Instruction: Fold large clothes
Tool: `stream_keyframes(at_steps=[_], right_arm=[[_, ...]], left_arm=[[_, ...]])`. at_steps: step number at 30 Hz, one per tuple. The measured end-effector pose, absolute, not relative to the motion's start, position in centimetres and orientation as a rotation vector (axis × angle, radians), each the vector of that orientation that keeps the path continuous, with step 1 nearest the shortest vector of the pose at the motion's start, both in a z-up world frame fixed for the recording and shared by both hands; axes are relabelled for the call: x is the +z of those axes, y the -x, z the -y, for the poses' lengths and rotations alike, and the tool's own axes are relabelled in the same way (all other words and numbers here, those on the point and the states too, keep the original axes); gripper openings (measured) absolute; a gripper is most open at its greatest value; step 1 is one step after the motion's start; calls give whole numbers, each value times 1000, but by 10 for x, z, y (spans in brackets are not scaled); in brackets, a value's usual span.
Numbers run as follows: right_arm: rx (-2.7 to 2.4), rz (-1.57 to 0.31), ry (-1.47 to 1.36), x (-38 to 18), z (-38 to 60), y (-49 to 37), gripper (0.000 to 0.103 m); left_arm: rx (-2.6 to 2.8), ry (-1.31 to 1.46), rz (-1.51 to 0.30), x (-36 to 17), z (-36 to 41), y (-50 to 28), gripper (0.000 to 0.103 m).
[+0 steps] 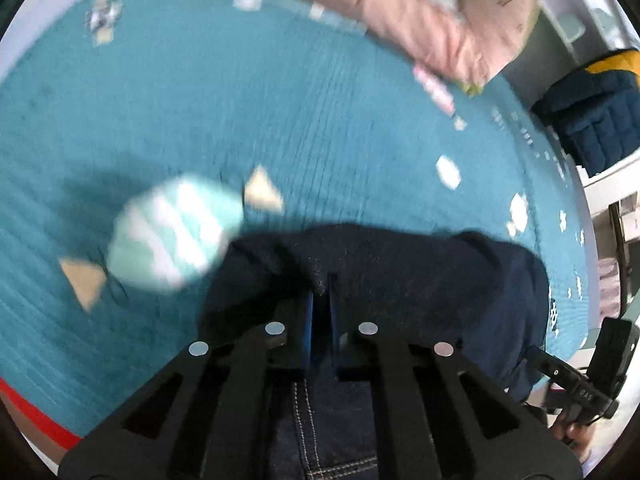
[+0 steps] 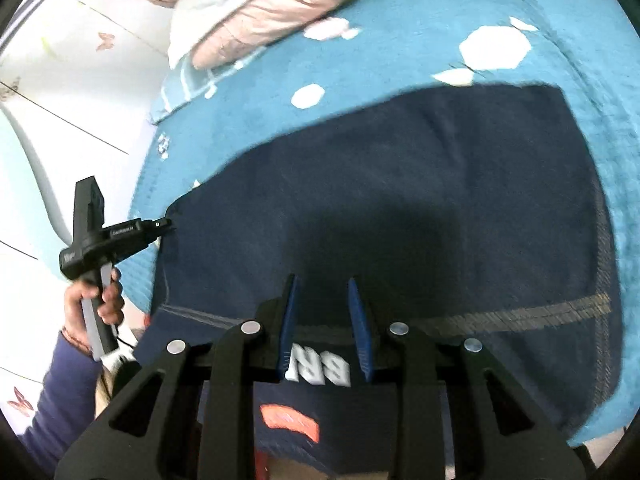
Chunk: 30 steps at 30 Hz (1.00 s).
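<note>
Between the blue pads of the left gripper (image 1: pixel 320 308), a fold of the navy garment (image 1: pixel 380 272) is pinched, jaws nearly together. Jaws of the right gripper (image 2: pixel 326 320) stand apart above the same garment (image 2: pixel 400 200), pinching nothing. Ahead of the right jaws the cloth lies flat on the teal bedspread (image 2: pixel 520 8), long axis running left to right, with open bedspread beyond its far edge up to the pink pillow (image 2: pixel 256 12)
</note>
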State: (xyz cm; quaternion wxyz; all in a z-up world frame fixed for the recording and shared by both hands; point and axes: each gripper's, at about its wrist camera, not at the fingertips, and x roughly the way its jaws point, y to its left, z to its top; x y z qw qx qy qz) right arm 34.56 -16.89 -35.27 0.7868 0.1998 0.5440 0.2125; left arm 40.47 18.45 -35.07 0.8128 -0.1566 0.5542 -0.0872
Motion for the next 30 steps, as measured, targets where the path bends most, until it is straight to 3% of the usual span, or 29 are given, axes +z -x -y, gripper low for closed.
stream_keyframes(at_steps=[3,7,9,12,15,17,18,19,25,30], right_arm=[[519,-1114,-446,-345,145,-356,26],[553,-1072,-460,-351,123,-372,21],[496,-1151,-435,-375,112,-387,0],[465,-1185,-474,-407,114,-397,0],[449,-1198,-475,-402,114,-399,0],[447,-1211,-465,-392,115,-391,0],[450,-1219,-471,-389,116,-384,3],[458,-1228,-476,-387,118,-376,4],[457,-1318,-479,-399,121,-323,0],[456,-1284,-535,-419,124,-321,0]], left_arm=[[-196,272,-1134,-330,-179,-411,6],[-168,249,-1178,-343,-181,-419,7],[-138,286,-1206,-357,-189,-418,7],[-114,320,-1189,-358,-199,-411,13],[-125,339,-1156,-341,-207,-396,19],[-112,347,-1133,-330,-216,-380,45],[-92,339,-1121,-325,-220,-373,73],[-57,323,-1090,-318,-225,-359,76],[-83,325,-1127,-319,-229,-317,76],[-51,365,-1159,-338,-227,-295,76]])
